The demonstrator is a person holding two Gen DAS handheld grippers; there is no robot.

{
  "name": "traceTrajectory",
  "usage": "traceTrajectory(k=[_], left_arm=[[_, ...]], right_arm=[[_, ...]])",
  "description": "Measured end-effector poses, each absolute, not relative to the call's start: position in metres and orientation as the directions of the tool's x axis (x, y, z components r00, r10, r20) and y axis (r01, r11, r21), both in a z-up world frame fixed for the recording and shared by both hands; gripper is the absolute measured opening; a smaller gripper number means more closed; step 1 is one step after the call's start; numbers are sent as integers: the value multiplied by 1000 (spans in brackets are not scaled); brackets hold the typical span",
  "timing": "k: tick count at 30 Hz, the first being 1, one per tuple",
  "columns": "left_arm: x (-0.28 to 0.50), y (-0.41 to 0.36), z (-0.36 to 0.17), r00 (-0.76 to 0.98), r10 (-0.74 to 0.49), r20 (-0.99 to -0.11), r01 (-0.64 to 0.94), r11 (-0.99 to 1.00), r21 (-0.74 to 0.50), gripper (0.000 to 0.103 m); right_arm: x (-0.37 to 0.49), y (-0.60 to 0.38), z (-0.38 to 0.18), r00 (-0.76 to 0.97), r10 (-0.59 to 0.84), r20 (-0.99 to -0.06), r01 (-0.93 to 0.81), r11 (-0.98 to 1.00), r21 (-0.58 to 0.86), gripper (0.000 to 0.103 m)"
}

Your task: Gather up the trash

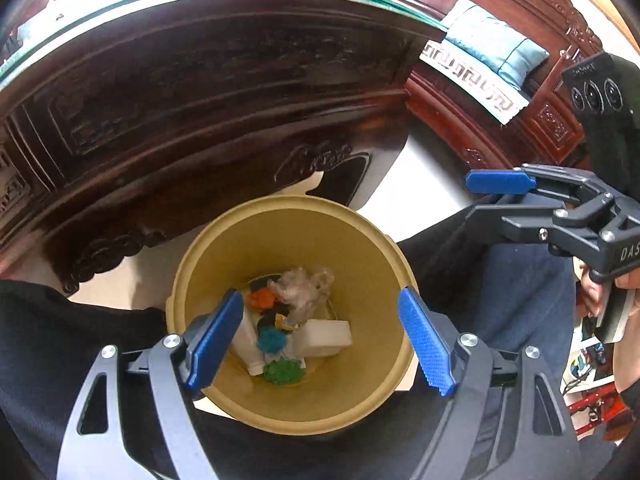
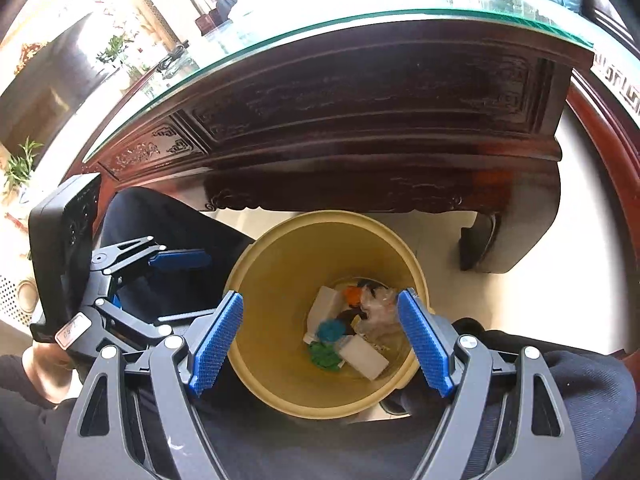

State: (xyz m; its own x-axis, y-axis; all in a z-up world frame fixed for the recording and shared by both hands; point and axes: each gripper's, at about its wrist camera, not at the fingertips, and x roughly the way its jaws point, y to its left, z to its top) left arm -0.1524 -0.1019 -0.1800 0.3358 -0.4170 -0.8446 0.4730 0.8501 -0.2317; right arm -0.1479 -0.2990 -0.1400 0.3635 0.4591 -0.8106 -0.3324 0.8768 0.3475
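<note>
Down on the pale floor (image 2: pixel 448 236), just in front of a dark carved table (image 2: pixel 360 92): a tan bin (image 1: pixel 360 240), upright, mouth open to both cameras. At its bottom, a small heap of trash: a white block (image 1: pixel 326 336), a white bottle (image 1: pixel 246 344) lying on its side, an orange wad (image 1: pixel 262 299), a teal wad (image 1: pixel 272 339), a green wad (image 1: pixel 282 372), crumpled clear plastic (image 1: pixel 306 286), some dark scraps between them, too small to tell apart. Over the bin, left gripper (image 1: pixel 320 344), blue pads well apart, nothing between them, trash showing straight through the gap. Same for the right gripper (image 2: pixel 320 344): spread wide, empty, also above the bin's mouth, seen from the left camera off to the side with a hand (image 1: pixel 600 288) on its grip. Either side of the bin, dark trouser legs (image 2: pixel 560 392), close against its wall. On the table, a glass top (image 2: pixel 360 16) with a green edge, bright with reflections. Beyond it, a red-brown carved bench (image 1: pixel 532 92) with a pale blue cushion (image 1: pixel 496 40) and a white patterned cloth (image 1: pixel 472 80). Far off in the right view, green plants (image 2: pixel 116 52) near a bright window, washed out.
</note>
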Motion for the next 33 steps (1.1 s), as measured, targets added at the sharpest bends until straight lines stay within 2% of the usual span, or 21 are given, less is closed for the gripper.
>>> traceTrajectory(k=[4,10,16,18,23,28,33], left_arm=[[-151,-96,-169,408,-366,-836,462,873,-157,81],[-145,-71,-144,496,-326,-805,387,913,-131,82],[-130,-44,-96,617,-270,-739,298,949,-99,90],[-122,-34,-78,664,-250,-704,269,959,-87,95],[-94,-15,-35,768,-126,-628,154,988,-10,99],[-53,3,-4,815,-21,-579,40,999,20,99],[-8,20,15,835,90,-543,-69,996,59,99]], right_arm=[[-145,-292,-142,347,458,-818,-350,873,340,78],[-137,-278,-132,348,490,-799,-390,851,353,78],[-120,-254,-91,438,495,-750,-451,843,293,83],[-113,-245,-74,482,481,-732,-470,848,247,84],[-86,-225,-37,574,483,-661,-459,858,229,87],[-49,-198,-1,669,413,-618,-437,891,122,95],[2,-179,16,759,284,-586,-336,942,22,95]])
